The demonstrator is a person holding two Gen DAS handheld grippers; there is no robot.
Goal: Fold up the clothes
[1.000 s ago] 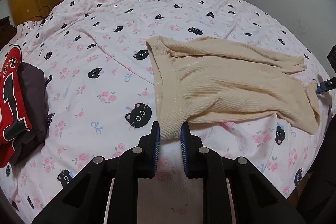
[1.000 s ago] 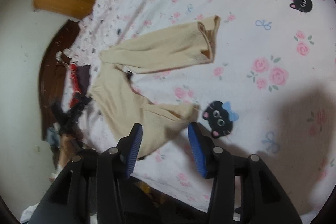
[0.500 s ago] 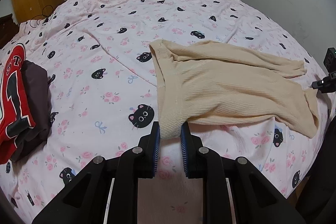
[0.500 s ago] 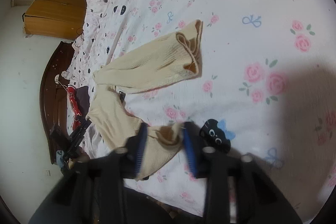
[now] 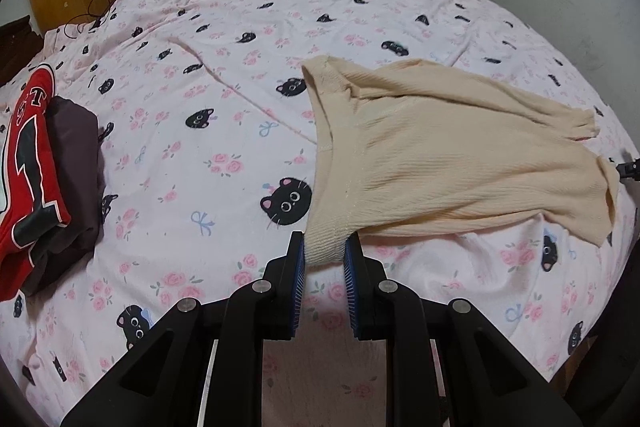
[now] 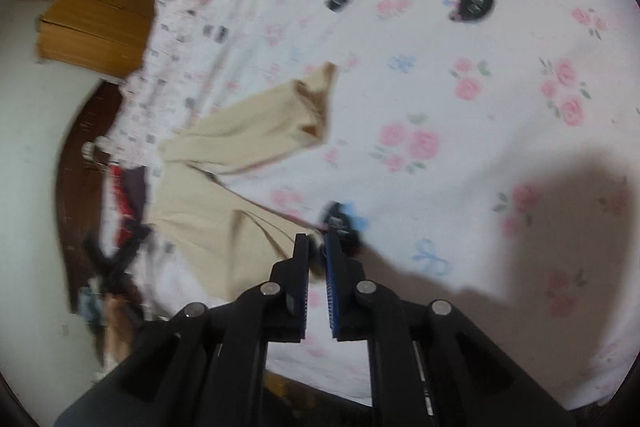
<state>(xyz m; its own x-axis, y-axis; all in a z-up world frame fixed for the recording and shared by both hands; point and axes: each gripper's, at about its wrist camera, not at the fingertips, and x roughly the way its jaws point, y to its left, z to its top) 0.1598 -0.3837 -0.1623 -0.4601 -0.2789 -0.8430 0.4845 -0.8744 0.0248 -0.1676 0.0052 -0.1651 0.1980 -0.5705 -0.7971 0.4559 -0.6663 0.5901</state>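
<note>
Beige pants lie spread on bed. Left gripper clamps waistband corner. Right gripper pinches leg cuff, thin bite near pad tips. Risk: cuff slips out on lift; uneven pull skews fold; far leg drags, bunches.

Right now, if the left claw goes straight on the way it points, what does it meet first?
The left claw already pinches the ribbed waistband of the beige pants, so that cloth comes first. Straight beyond lies the rest of the pants on the pink cat-print bedspread; depth is hard to judge through the fisheye.
</note>
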